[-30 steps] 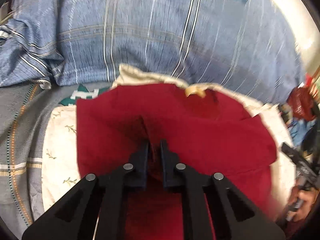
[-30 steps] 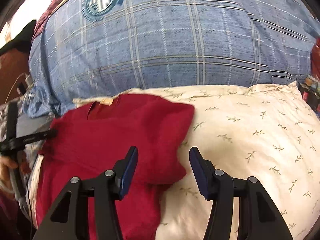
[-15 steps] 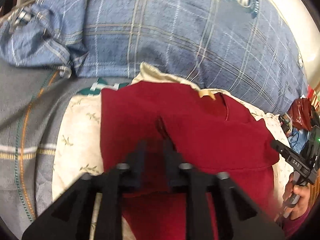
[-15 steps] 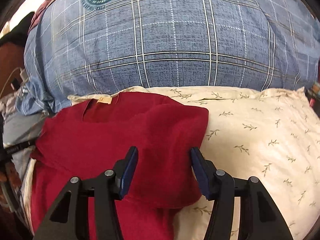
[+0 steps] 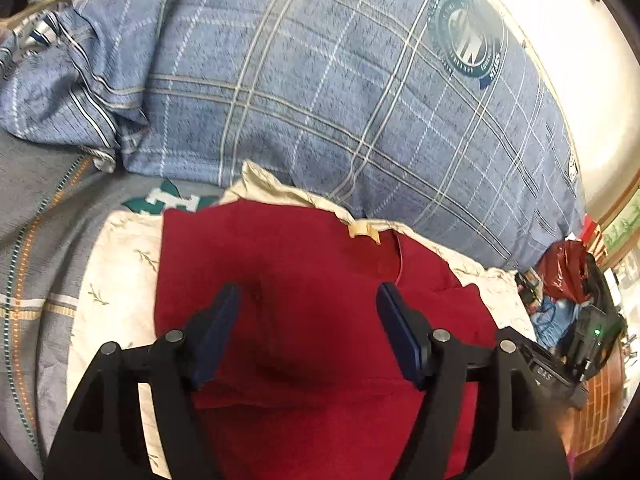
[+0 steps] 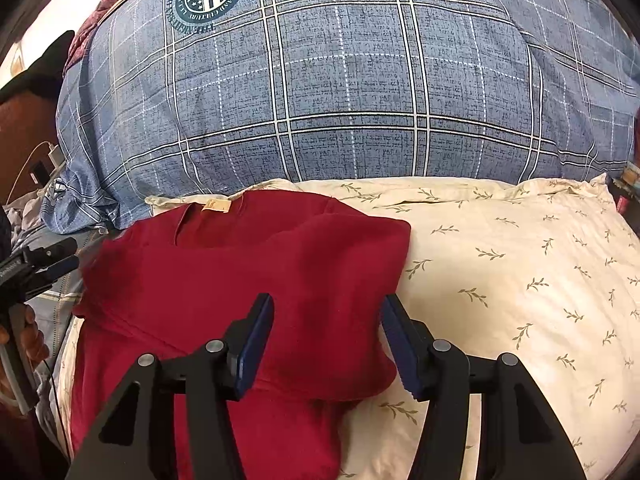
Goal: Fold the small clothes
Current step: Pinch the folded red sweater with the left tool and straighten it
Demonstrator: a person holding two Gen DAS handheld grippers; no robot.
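Observation:
A dark red shirt [image 5: 304, 248] lies partly folded on a cream leaf-print pillow [image 6: 520, 272], its tan neck label [image 5: 362, 229] at the far side. My left gripper [image 5: 308, 294] hovers over the shirt's middle. Its jaws are opening, and no cloth is pinched between the blue pads. My right gripper [image 6: 328, 306] stands open just above the shirt [image 6: 240, 272], over the folded-over right part, with its right finger near the cloth's edge. The left gripper [image 6: 60, 258] also shows at the left edge of the right wrist view, held by a hand.
A bulky blue plaid duvet [image 6: 340, 100] rises right behind the pillow. A grey striped sheet [image 5: 36, 280] lies to the left. A red plastic bag [image 5: 564, 268] and clutter sit at the far right. A white charger and cable [image 6: 48, 156] lie at the left.
My left gripper was shut on a pinch of the red shirt and has let it go, its jaws spreading wide. Under the right gripper, the shirt's folded edge now lies further right.

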